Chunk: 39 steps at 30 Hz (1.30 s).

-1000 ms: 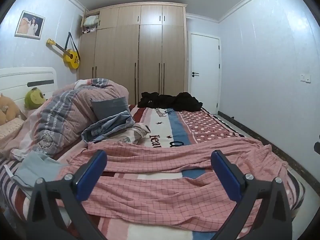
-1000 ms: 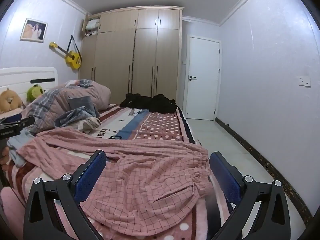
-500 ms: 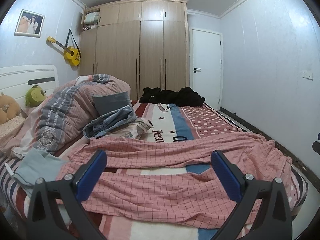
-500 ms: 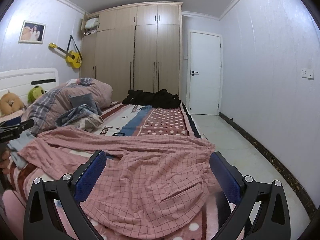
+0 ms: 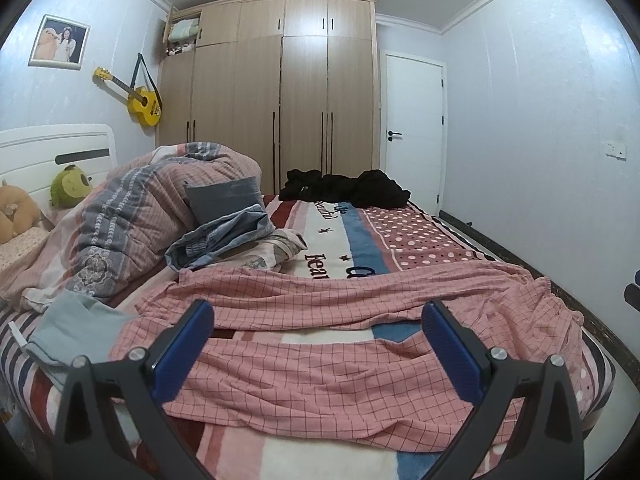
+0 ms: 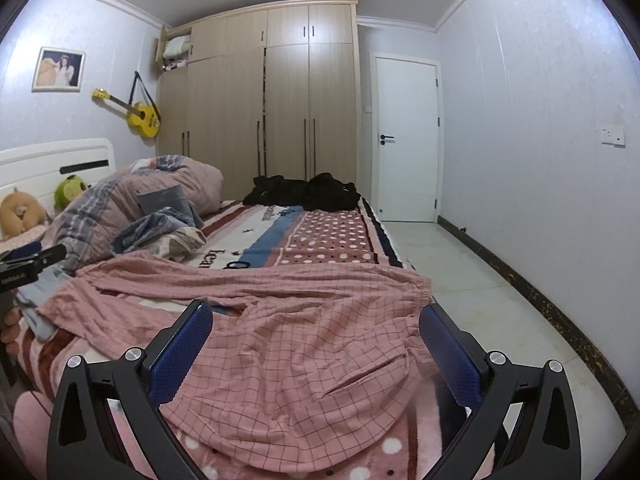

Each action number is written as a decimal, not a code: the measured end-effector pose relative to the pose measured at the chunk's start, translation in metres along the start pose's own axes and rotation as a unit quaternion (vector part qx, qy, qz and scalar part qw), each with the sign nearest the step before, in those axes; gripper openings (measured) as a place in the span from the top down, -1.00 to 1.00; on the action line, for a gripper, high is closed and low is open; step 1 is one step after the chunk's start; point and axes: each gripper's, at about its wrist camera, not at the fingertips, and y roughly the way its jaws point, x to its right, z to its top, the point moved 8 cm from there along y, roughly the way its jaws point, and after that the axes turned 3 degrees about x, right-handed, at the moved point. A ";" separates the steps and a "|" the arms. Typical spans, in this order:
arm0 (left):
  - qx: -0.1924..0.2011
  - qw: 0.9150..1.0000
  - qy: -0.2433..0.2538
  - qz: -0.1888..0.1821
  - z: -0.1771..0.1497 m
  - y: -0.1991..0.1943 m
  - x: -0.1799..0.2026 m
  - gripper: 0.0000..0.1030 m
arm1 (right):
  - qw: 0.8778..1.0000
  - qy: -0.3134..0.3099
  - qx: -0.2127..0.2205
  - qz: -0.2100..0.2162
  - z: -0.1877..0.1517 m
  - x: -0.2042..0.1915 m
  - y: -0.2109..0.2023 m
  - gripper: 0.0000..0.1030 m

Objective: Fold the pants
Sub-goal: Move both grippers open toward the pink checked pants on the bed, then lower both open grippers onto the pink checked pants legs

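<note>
Your left gripper (image 5: pixel 318 338) hangs above the near edge of the bed (image 5: pixel 360 240), jaws spread wide with nothing between them; your right gripper (image 6: pixel 316 340) sits the same way, wide apart and empty, over the waist end of the pants (image 6: pixel 280 344); the pink checked pants (image 5: pixel 340 344) lie unfolded across the bed, waistband toward the right edge by the floor, both legs running off to the left with a strip of bedspread showing between them; in the right view a slanted pocket slit shows just ahead of your right gripper; at the far left of that view part of your other gripper and a few fingertips edge in; beside the leg ends lies a pale blue-grey cloth (image 5: pixel 76 328); further back, a crumpled blue garment (image 5: pixel 224 236) rests against the bunched quilt (image 5: pixel 132 216); beyond, a black heap of clothes (image 5: pixel 348 188) sits at the far side of the bed before the wardrobe (image 5: pixel 280 96); a white door (image 5: pixel 414 128) stands shut to its right.
</note>
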 end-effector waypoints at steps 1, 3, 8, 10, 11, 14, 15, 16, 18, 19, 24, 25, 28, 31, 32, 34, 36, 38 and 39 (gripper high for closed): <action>0.000 1.000 0.000 -0.001 0.000 0.001 0.000 -0.99 | 1.000 0.000 -0.001 0.000 0.000 0.000 0.000 -0.99; -0.001 1.000 0.000 -0.001 0.000 0.003 0.001 -0.99 | 1.000 0.001 -0.003 0.000 -0.001 0.000 0.002 -0.99; -0.004 1.000 -0.004 0.000 -0.002 0.006 0.000 -0.99 | 1.000 -0.003 -0.007 0.003 -0.001 -0.001 0.006 -0.99; -0.003 1.000 -0.004 0.001 -0.002 0.006 -0.001 -0.99 | 1.000 -0.006 -0.008 0.005 -0.001 -0.003 0.008 -0.99; -0.003 1.000 -0.004 0.001 -0.002 0.007 -0.001 -0.99 | 1.000 -0.005 -0.009 0.007 -0.001 -0.004 0.009 -0.99; -0.002 1.000 -0.008 -0.001 -0.004 0.007 -0.004 -0.99 | 1.000 -0.002 -0.010 0.013 -0.001 -0.006 0.011 -0.99; -0.002 1.000 -0.007 -0.001 -0.004 0.008 -0.003 -0.99 | 1.000 -0.003 -0.010 0.013 -0.002 -0.007 0.011 -0.99; -0.002 1.000 -0.008 -0.002 -0.004 0.008 -0.004 -0.99 | 1.000 -0.004 -0.012 0.012 -0.002 -0.008 0.011 -0.99; -0.002 1.000 -0.007 0.000 -0.004 0.008 -0.004 -0.99 | 1.000 -0.008 -0.013 0.009 -0.002 -0.008 0.012 -0.99; -0.001 1.000 -0.007 0.000 -0.005 0.007 -0.005 -0.99 | 1.000 -0.009 -0.014 0.009 -0.003 -0.009 0.013 -0.99; -0.004 1.000 -0.012 -0.002 -0.008 0.009 -0.008 -0.99 | 1.000 -0.008 -0.018 0.010 -0.005 -0.011 0.014 -0.99; -0.005 1.000 -0.012 -0.001 -0.008 0.009 -0.009 -0.99 | 1.000 -0.008 -0.018 0.011 -0.005 -0.011 0.014 -0.99; -0.007 1.000 -0.014 0.001 -0.010 0.010 -0.012 -0.99 | 1.000 -0.008 -0.020 0.012 -0.006 -0.012 0.016 -0.99; -0.007 1.000 -0.015 0.003 -0.011 0.010 -0.015 -0.99 | 1.000 -0.011 -0.020 0.009 -0.006 -0.013 0.018 -0.99; -0.008 1.000 -0.016 0.004 -0.011 0.010 -0.015 -0.99 | 1.000 -0.012 -0.020 0.009 -0.005 -0.013 0.018 -0.99; -0.009 1.000 -0.017 0.005 -0.011 0.010 -0.016 -0.99 | 1.000 -0.012 -0.020 0.007 -0.005 -0.012 0.019 -0.99; -0.009 1.000 -0.017 0.005 -0.011 0.010 -0.017 -0.99 | 1.000 -0.011 -0.020 0.006 -0.005 -0.011 0.021 -0.99; -0.011 1.000 -0.019 0.005 -0.012 0.010 -0.018 -0.99 | 1.000 -0.010 -0.017 0.003 -0.005 -0.011 0.022 -0.99; -0.014 1.000 -0.020 0.005 -0.012 0.011 -0.019 -0.99 | 1.000 -0.012 -0.017 0.002 -0.005 -0.011 0.022 -0.99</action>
